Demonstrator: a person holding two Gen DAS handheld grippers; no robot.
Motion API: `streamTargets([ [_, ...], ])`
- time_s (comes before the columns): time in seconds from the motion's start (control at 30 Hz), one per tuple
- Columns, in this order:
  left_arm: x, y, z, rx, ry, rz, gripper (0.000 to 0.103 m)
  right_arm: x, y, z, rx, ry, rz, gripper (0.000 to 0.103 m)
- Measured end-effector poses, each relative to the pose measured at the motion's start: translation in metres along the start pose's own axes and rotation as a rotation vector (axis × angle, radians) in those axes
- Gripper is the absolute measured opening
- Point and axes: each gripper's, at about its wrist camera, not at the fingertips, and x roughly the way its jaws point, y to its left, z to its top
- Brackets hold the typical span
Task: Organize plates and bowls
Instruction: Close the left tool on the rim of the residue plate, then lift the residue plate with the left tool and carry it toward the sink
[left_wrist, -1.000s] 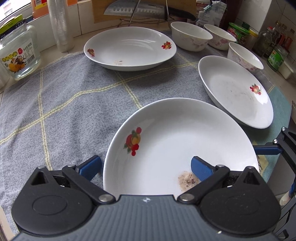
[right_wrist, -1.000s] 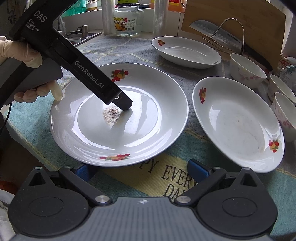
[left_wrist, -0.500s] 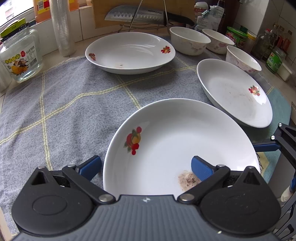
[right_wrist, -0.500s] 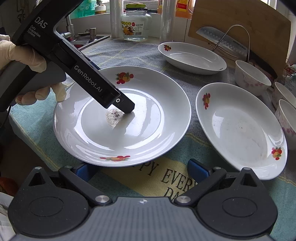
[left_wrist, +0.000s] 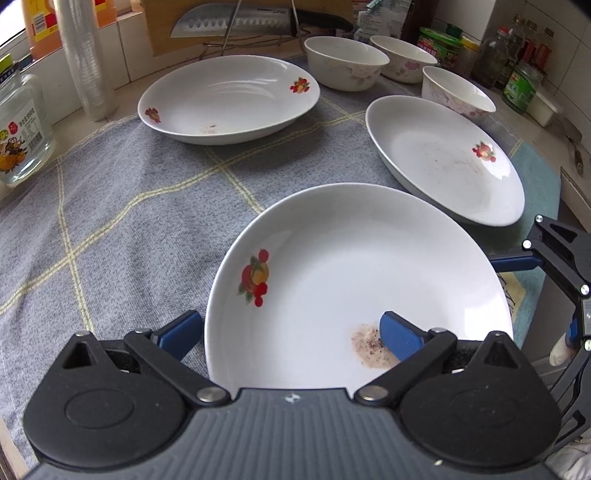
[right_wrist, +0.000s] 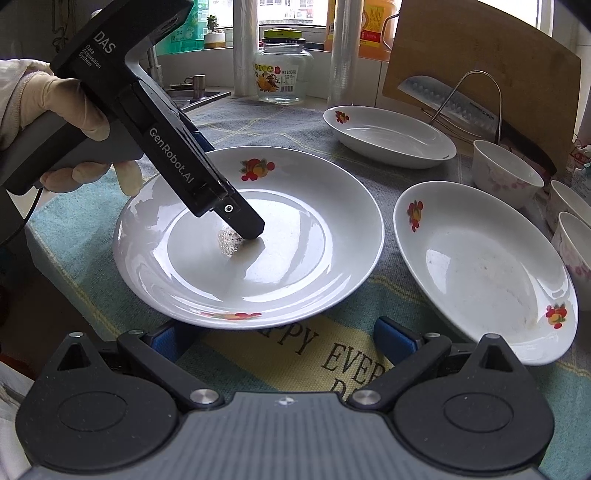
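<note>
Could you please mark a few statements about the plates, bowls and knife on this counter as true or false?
1. Three plates lie on the cloth. True.
2. The plates are stacked. False: they lie apart, each on the cloth.
3. Three bowls stand unstacked. True.
4. The near plate is spotless. False: speckled residue sits in it.
5. The knife lies in a plate. False: it rests on a wire rack.
</note>
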Motion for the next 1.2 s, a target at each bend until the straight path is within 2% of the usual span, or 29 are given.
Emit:
streamTargets([
  [0.13,0.001,0.006,0.004,0.025,0.031,-0.046,0.100,-0.001,0.001,0.000,-0.035,-0.014,0.004,0.103],
  [0.27,0.000,0.007,0.006,0.060,0.059,-0.069,0.095,-0.002,0.004,0.000,-0.061,-0.029,0.010,0.103],
  [0.6,0.002,0.011,0.011,0.091,0.113,-0.131,0.094,0.003,0.001,0.002,-0.084,-0.038,0.048,0.103],
  [0.73,0.003,0.015,0.014,0.081,0.120,-0.182,0.094,0.004,0.003,0.005,-0.093,-0.038,0.058,0.103],
  [1.2,0.008,0.016,0.015,0.107,0.132,-0.197,0.096,0.006,0.007,0.007,-0.084,-0.026,0.052,0.103],
])
